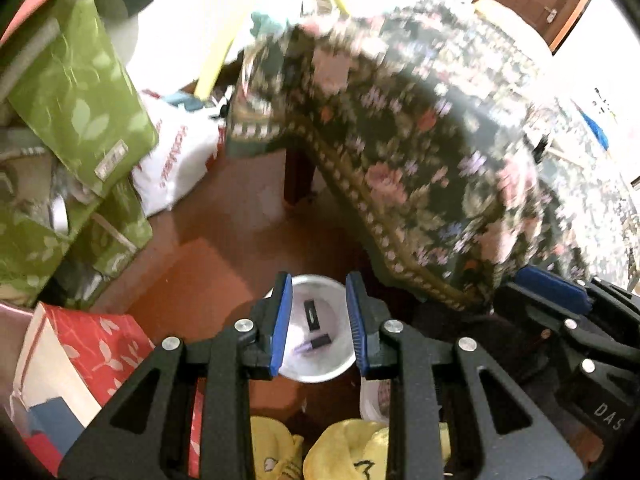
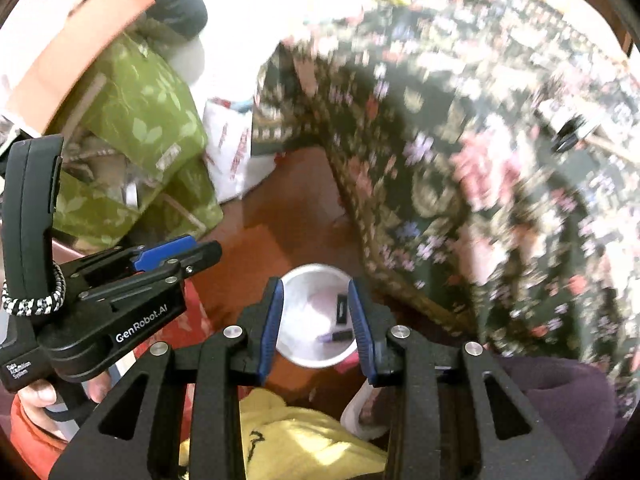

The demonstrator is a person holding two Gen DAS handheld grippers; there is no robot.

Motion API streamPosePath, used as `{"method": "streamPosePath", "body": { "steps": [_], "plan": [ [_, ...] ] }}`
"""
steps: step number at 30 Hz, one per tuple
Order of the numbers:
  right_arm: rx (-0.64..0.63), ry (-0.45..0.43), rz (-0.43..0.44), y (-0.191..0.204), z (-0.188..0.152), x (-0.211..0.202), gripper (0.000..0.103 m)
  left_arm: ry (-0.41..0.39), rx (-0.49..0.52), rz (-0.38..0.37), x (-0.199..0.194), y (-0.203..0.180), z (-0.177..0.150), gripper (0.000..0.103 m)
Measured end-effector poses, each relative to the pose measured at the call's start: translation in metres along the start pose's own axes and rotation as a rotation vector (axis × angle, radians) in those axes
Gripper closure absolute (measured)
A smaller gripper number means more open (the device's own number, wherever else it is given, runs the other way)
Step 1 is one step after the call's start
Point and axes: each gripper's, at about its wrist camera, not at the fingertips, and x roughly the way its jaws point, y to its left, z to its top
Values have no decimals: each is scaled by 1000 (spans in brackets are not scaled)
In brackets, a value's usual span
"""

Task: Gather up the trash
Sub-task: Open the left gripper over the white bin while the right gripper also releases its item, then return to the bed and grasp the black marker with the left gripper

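Left wrist view first: the left gripper (image 1: 318, 324) hangs above a white bucket (image 1: 316, 368) standing on the reddish-brown floor (image 1: 224, 248), jaws parted wide with nothing between them. Down in that bucket lie two small dark pieces of trash (image 1: 312, 314): one runs lengthwise, pointing away from the camera, the other (image 1: 322, 341) lies crosswise just nearer, with a purplish end toward the left. Both sit framed in the gap between the blue pads (image 1: 282, 320), well below them. A flowered cloth (image 1: 420, 152) drapes over furniture up and to the right, blurred; green leaf-print bags (image 1: 80, 104) and a white plastic bag (image 1: 176, 160) crowd the left, a red leaf-print bag (image 1: 96, 348) sits at lower left, and yellow fabric (image 1: 344, 452) fills the bottom edge. The right gripper (image 1: 560, 292) shows at the right. Now the right wrist view: the right gripper (image 2: 316, 320) is also spread wide and empty over the same bucket (image 2: 308, 356). The lengthwise piece (image 2: 341, 309) lies close by the right-hand pad, the crosswise one (image 2: 338, 336) below it. The left gripper (image 2: 176, 254) reaches in from the left, held by a hand (image 2: 40, 400), its jaws too edge-on to judge here. The flowered cloth (image 2: 480, 160) fills the right half, green bags (image 2: 140, 120) the upper left.
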Motion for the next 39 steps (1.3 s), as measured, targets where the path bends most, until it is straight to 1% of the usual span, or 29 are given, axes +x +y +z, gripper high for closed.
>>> {"method": "streamPosePath", "body": {
  "steps": [7, 11, 14, 16, 18, 19, 20, 21, 23, 26, 31, 37, 39],
  "plan": [
    [-4, -172, -73, -13, 10, -51, 72, -92, 17, -31, -33, -28, 17, 77],
    [15, -256, -114, -33, 17, -81, 72, -152, 49, -66, -49, -58, 29, 77],
    [42, -298, -145, -52, 22, -98, 72, -187, 80, -82, -56, -81, 39, 76],
    [60, -321, -174, -68, 25, -106, 69, -213, 105, -101, -60, -101, 48, 71],
    [80, -345, -205, -85, 28, -114, 60, -234, 127, -109, -61, -117, 55, 68],
    [92, -355, -219, -92, 29, -116, 59, -243, 140, -113, -61, -125, 58, 67],
    [104, -364, -232, -99, 29, -119, 58, -251, 160, -118, -60, -136, 63, 64],
    [118, -370, -246, -108, 30, -122, 57, -253, 170, -119, -58, -143, 66, 59],
    [152, -372, -270, -129, 31, -125, 57, -256, 191, -125, -52, -161, 74, 55],
    [206, -356, -277, -159, 31, -123, 57, -240, 214, -140, -38, -181, 84, 55],
    [295, -293, -280, -212, 24, -112, 57, -188, 249, -167, -4, -217, 97, 55],
    [318, -231, -297, -249, 23, -96, 57, -134, 283, -195, 33, -246, 103, 55],
    [335, -218, -264, -261, 25, -88, 57, -121, 295, -196, 48, -255, 106, 55]
  ]
}}
